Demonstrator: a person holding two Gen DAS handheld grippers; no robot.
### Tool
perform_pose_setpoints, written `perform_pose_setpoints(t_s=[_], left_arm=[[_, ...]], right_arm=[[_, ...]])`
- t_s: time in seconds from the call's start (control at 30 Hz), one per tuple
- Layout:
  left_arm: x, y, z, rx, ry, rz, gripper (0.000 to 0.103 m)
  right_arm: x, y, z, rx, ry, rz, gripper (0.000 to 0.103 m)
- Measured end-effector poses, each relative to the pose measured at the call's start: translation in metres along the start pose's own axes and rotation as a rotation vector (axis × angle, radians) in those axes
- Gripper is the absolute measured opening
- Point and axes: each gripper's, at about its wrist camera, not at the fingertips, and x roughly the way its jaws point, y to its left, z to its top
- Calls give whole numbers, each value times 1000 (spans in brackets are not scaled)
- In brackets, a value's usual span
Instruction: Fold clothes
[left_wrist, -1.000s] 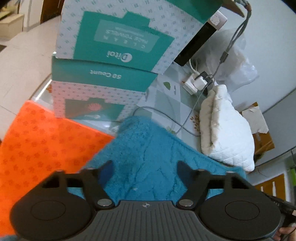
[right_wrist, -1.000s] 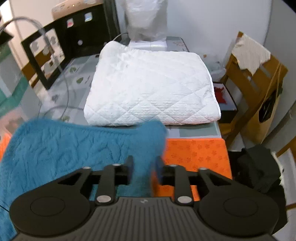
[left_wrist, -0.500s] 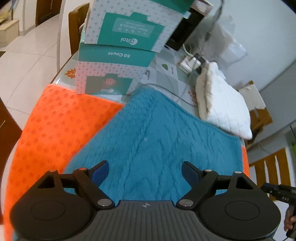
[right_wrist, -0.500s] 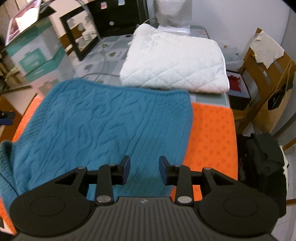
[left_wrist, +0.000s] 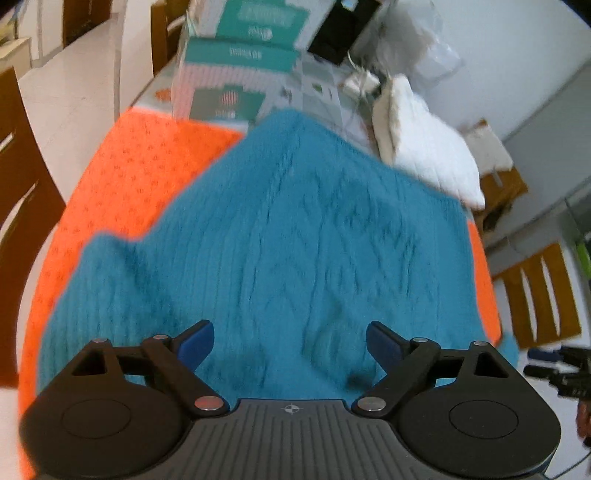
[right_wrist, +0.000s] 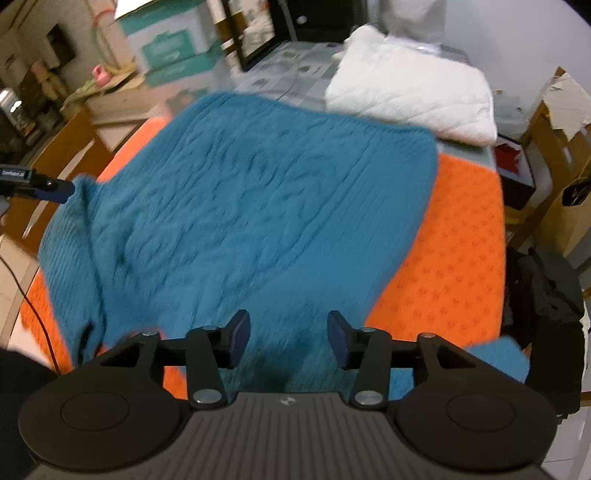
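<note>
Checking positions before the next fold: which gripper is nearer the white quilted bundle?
Right. The right gripper is at the sweater side nearest the white quilted bundle; the left gripper is at the opposite side.

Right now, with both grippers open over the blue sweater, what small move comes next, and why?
Probably lower the left gripper onto the bunched sleeve and grip it. The sweater lies mostly flat on the orange mat, neither gripper holds cloth, and that sleeve sticks out unfolded.
</note>
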Motion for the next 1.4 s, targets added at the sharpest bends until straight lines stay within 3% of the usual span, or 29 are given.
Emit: perform_pose_setpoints(t_s=[0.27, 0.4, 0.5, 0.67, 0.83, 1.1, 1.33, 1.4], left_arm=[[3, -26, -67, 247, 135, 49, 90], [0, -44, -89, 335, 183, 2, 91], [2, -60, -106, 445, 208, -20, 91], [22, -72, -131, 558, 250, 38, 91], [46, -83, -144, 608, 225, 108, 90], [72, -105, -158, 695, 153, 198, 91], [70, -100, -156, 667, 88, 222, 90], [64, -96, -153, 641, 62, 219, 76]], right_arm=[[14, 22, -57, -72, 94, 24, 65], [22, 43, -73, -163, 119, 27, 73], [31, 60, -84, -264, 135, -7, 73], [43, 73, -104, -414, 156, -86, 73], [59, 75, -118, -519, 175, -137, 72], [64, 71, -118, -572, 151, -180, 33], [34, 54, -91, -507, 32, -228, 26], [21, 48, -80, -478, -16, -247, 24]])
